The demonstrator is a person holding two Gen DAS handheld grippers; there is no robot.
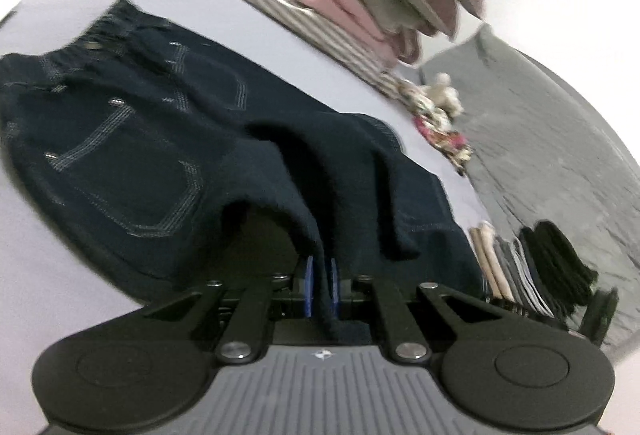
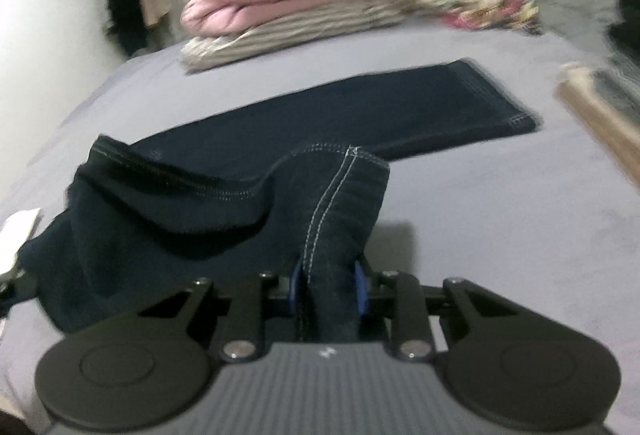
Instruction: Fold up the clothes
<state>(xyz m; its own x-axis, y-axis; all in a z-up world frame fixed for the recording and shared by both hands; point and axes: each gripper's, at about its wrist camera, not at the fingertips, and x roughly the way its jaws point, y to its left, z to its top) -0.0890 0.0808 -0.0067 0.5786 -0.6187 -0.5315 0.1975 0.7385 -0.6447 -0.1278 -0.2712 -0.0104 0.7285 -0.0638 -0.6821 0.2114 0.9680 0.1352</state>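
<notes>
fold in hand: left gripper (image 1: 321, 281) clamps dark jeans (image 1: 160, 139) fabric, right gripper (image 2: 327, 291) clamps a stitched leg seam. next: carry both across evenly.

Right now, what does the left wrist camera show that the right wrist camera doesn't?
Only the left wrist view shows the jeans' waistband and back pockets. Only the right wrist view shows a flat leg's stitched hem. Both show the dark jeans, each pinched in a hand-held gripper, left and right, the pile of folded clothes and the grey sheet.
</notes>
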